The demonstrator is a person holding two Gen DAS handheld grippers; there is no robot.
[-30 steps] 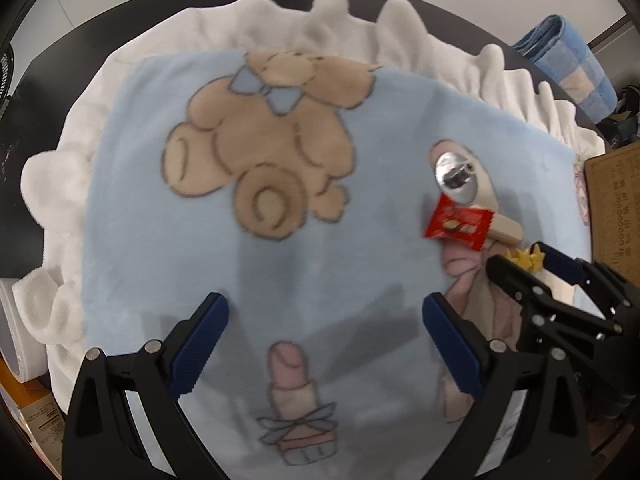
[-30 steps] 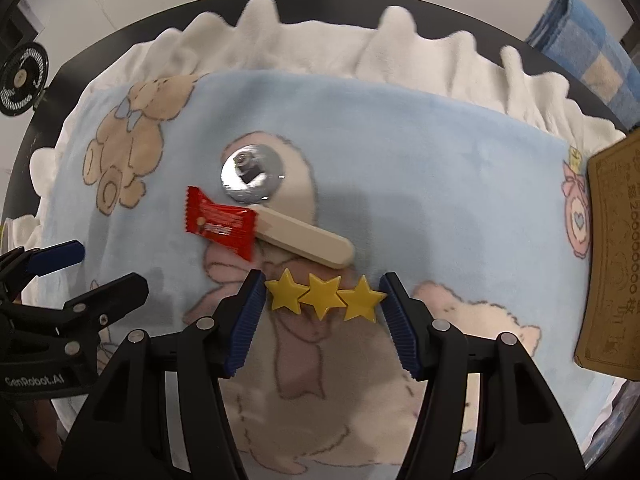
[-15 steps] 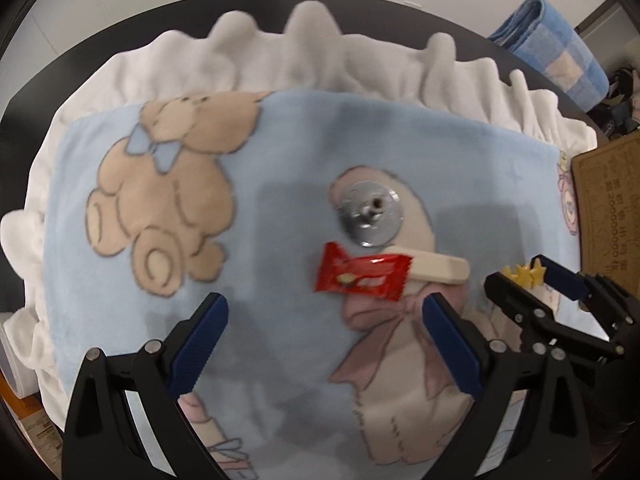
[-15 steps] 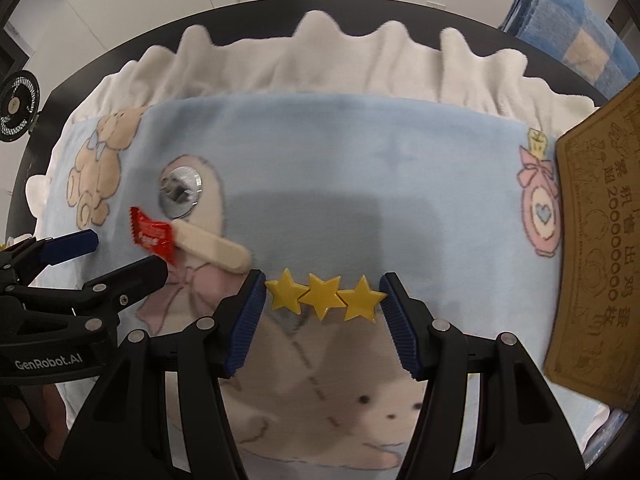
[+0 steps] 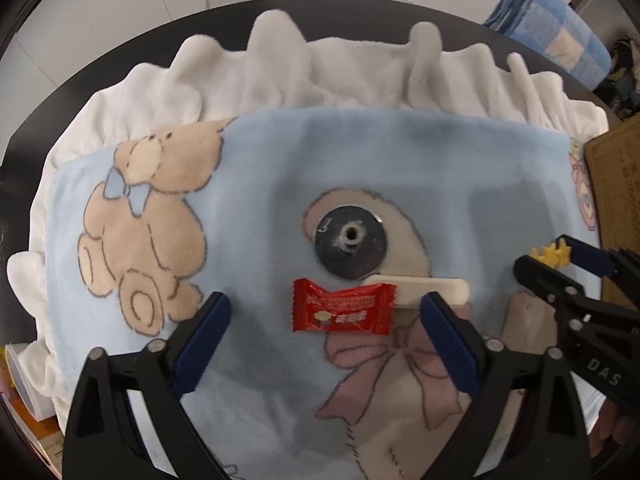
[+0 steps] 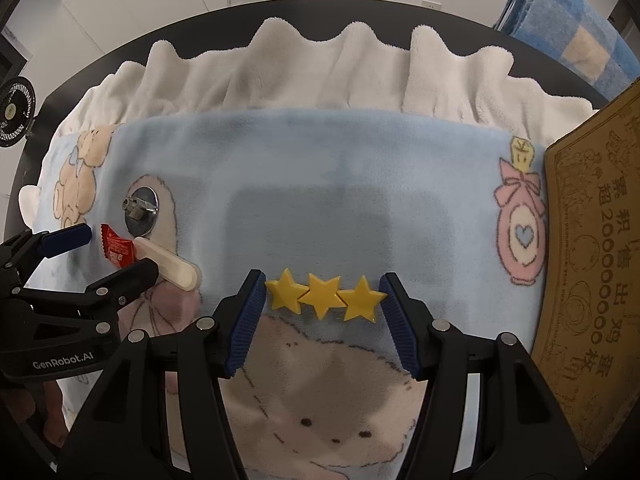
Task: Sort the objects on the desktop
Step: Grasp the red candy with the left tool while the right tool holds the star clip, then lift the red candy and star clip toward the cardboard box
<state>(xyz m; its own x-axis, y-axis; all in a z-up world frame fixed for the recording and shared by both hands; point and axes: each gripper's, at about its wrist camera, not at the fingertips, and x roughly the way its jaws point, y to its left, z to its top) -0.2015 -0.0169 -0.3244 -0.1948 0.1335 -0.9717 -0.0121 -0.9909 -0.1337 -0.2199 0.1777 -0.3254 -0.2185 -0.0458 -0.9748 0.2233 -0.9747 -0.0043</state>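
Ideally the spread left gripper [image 5: 324, 320] drops squarely astride the red candy [image 5: 344, 312], clear of the stick [image 5: 416, 290], while the right gripper [image 6: 322, 300] keeps pinching the stars [image 6: 322, 296] level.

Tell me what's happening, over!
Right gripper shut on yellow stars. Left gripper open, either side of red candy. Nothing in the way.

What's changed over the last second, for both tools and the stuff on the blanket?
The left tool has swung right, open, until its fingers bracket the red candy. The right tool has carried the yellow star clip rightward, toward the brown board, still gripped. Candy, metal disc and cream stick stay put on the blanket.
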